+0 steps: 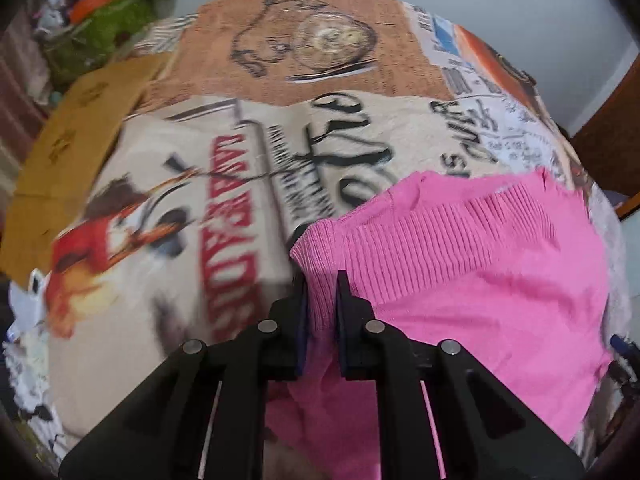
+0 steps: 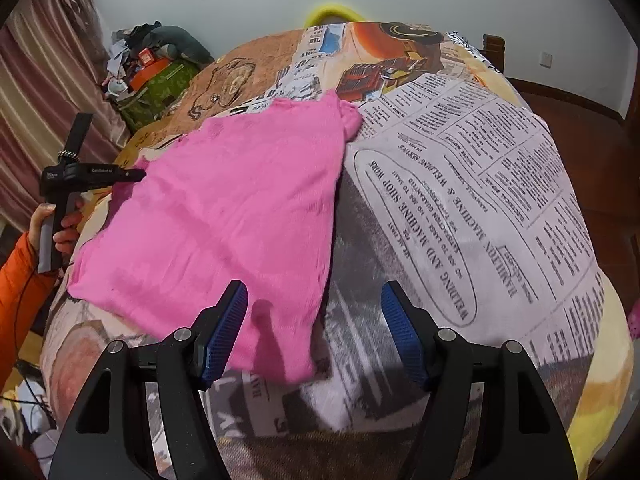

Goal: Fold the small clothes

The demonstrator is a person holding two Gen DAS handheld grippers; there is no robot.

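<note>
my left gripper [image 1: 322, 280] clamped on pink knit top [image 1: 460, 264] ribbed hem, right gripper [image 2: 314, 304] released. Soft, floppy, light; pinch corners.

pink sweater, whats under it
The pink sweater lies on a blanket printed with newspaper text and pictures. The print shows all around it; the part beneath the sweater is covered. The left tool pinches its ribbed edge.
</note>
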